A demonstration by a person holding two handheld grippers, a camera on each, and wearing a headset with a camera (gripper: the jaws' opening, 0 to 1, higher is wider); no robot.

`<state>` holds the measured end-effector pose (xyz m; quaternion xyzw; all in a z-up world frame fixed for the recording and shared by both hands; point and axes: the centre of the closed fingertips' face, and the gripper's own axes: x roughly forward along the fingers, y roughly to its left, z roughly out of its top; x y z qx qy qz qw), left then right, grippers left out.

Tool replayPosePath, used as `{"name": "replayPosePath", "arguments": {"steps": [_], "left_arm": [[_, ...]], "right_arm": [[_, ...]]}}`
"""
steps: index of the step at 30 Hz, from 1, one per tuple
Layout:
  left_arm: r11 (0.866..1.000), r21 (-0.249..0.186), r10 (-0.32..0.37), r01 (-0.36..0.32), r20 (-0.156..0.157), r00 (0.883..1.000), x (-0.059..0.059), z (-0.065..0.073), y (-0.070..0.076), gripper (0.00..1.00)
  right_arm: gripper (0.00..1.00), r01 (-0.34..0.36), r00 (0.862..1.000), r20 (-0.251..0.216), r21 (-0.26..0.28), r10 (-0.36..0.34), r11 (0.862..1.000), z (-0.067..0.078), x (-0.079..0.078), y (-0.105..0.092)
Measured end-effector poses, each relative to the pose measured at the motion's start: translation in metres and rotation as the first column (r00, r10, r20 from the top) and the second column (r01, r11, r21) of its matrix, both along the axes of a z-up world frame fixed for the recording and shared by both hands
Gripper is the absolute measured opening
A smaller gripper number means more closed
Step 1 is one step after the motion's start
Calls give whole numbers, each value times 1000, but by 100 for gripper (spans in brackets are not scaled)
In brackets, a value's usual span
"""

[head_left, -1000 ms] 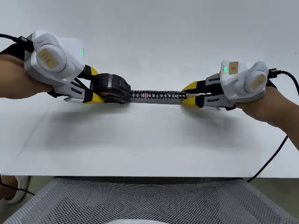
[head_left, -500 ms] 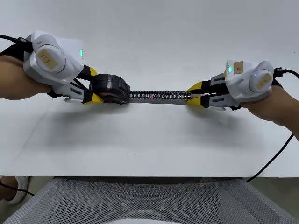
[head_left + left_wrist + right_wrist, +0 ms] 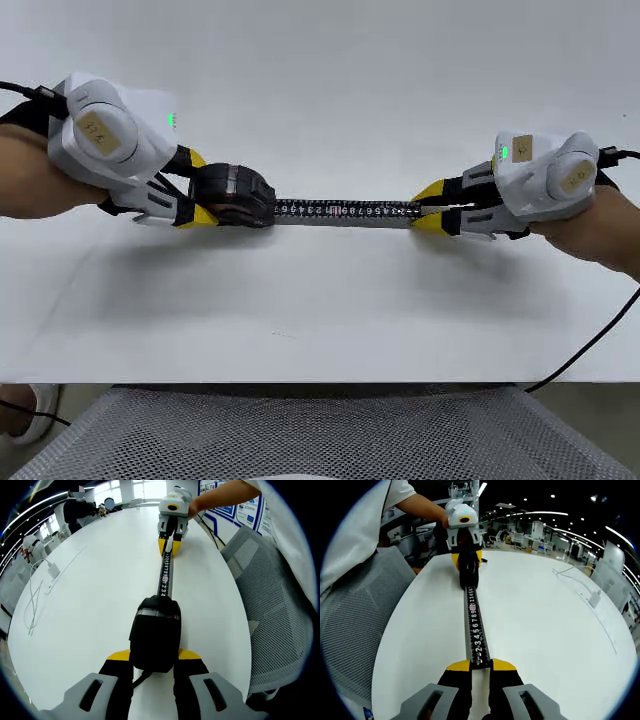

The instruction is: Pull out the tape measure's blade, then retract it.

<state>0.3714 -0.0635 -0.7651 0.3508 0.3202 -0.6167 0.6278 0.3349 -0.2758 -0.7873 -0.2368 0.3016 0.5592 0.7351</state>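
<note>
Nearest me in the left gripper view, my left gripper is clenched around the tape measure's black case, which sits on the white table. Beyond it the blade lies stretched along the table to my right gripper, which is pinched on the blade's end. I judge that pinch the weak point. The hold is narrow, so a slip could let the spring whip the blade back. Pulling off-line could kink the blade or twist the case out of the left jaws.
</note>
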Motion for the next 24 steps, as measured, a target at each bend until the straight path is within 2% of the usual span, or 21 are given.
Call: {"name": "replayPosePath", "arguments": {"steps": [24], "left_arm": [[1000,2,-3,3,-8,1000,0,0,-1,26]], "right_arm": [[7,-3,1000,-8,-59,2,998,0,-5,-31]]}}
